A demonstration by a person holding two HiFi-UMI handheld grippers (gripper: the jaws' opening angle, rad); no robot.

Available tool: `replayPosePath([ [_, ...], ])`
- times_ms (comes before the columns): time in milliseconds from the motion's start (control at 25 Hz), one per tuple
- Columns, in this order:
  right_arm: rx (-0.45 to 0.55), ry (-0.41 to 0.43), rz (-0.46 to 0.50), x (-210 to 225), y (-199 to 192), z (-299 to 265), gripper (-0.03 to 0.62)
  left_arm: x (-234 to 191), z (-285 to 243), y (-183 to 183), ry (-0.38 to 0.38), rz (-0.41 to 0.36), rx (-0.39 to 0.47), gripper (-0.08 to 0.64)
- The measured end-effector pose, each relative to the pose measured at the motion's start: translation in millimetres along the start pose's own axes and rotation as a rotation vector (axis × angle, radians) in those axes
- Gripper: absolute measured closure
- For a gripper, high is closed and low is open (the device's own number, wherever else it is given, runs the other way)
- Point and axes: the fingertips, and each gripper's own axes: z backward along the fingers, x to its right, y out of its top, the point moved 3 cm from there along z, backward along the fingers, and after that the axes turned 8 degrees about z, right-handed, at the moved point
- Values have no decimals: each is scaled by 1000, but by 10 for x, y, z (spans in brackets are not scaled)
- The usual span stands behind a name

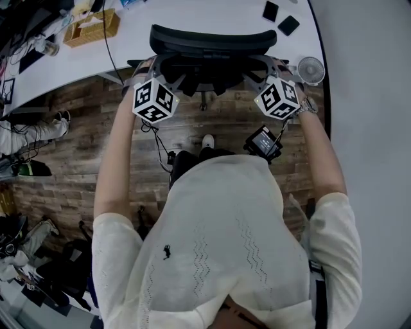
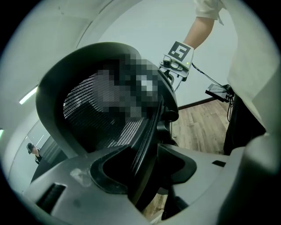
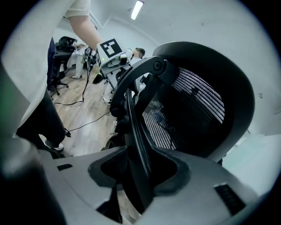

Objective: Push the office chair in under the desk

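The black mesh office chair [image 1: 212, 40] stands with its back towards me and its headrest over the edge of the white desk [image 1: 192, 13]. My left gripper [image 1: 146, 71] clamps the left rim of the chair back, below the marker cube. My right gripper [image 1: 281, 69] clamps the right rim. In the left gripper view the jaws [image 2: 142, 169] straddle the dark frame edge of the chair [image 2: 109, 101]. The right gripper view shows the same: its jaws [image 3: 138, 169] are closed around the rim of the chair [image 3: 193, 105]. The seat is hidden under the back.
On the desk lie a wooden tissue box [image 1: 92, 27], two black flat items [image 1: 279, 18] and a small fan [image 1: 311, 69]. Cables and a small black device [image 1: 263, 142] hang over the wooden floor [image 1: 77, 135]. A grey wall [image 1: 372, 96] runs close on the right.
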Motion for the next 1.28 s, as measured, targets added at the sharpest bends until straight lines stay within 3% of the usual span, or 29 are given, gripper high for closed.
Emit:
replayPosePath([
  [960,-4,13,-7,-16,24,-23,423,4,-1,-41,19,11,-9,347],
  [1280,-18,-1,6,-76,44,-1,407,55,43,-52,-8,15,2,340],
])
